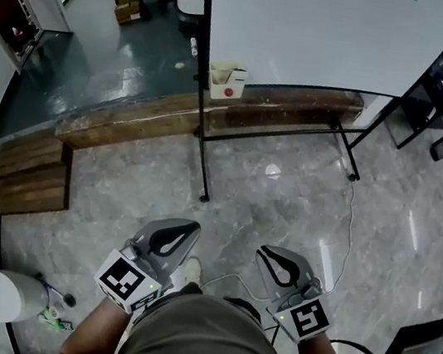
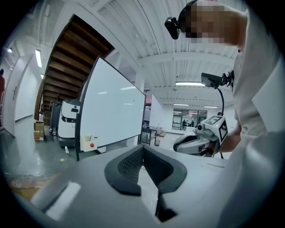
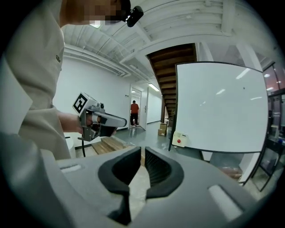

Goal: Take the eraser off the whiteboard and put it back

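Left gripper [image 2: 143, 149]: clenched, pads meet at the tips, nothing between them. Right gripper [image 3: 143, 151]: also closed and empty (a hairline slit shows between the pad tips, no more). Both are held low in front of the person, side by side, pointing roughly level toward the whiteboard [image 1: 330, 30]. Each shows up in the other's gripper view, a hand wrapped round the handle.

Eraser [image 1: 227, 80]: cream block with a red dot, sitting at the board's lower left corner, right beside the left post of the stand [image 1: 202, 118]. On the board, well apart from both grippers. Same spot in both gripper views: bottom left corner, red dot facing out.

Board surface is blank white, with only ceiling light reflections. It stands on a black frame with feet on grey stone floor [image 1: 285, 199].

Around it:
- a raised wooden ledge [image 1: 147, 122] runs under and behind the board, with dark green floor beyond it
- wooden steps [image 1: 32, 178] at the left
- a white rounded unit [image 1: 4, 295] on the floor at the lower left
- cardboard boxes [image 1: 126, 1] at the far side of the green floor
- a white cable [image 1: 346, 235] trails across the stone floor from the stand's right foot
- a black screen [image 1: 419, 352] at the lower right edge
- a wooden staircase [image 2: 67, 67] rises behind the board
- a person in red [image 3: 134, 109] stands in a far doorway
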Available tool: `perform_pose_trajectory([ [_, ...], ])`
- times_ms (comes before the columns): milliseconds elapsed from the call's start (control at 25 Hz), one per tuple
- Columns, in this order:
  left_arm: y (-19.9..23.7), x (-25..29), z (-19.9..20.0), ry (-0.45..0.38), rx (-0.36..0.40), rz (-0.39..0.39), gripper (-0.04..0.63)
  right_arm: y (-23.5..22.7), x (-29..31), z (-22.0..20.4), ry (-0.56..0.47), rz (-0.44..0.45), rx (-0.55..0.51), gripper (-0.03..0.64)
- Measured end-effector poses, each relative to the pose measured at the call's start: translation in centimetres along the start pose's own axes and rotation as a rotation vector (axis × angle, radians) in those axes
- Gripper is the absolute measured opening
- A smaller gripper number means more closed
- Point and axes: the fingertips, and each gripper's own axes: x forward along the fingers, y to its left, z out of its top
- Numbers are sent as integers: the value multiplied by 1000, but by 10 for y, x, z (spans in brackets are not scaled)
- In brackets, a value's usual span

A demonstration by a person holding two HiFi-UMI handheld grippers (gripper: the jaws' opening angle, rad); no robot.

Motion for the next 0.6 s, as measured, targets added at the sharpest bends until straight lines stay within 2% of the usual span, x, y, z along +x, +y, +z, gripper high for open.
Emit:
perform_pose_trajectory([
  [240,82,28,4,8,44,-61,50,-15,61,16,-10,-64,24,29],
  [400,124,62,2,31,68,-58,78,-30,83,24,4,-71,28,29],
  [600,170,123,3,64,116,-61,125,-73,111,24,5,-81,7,29],
])
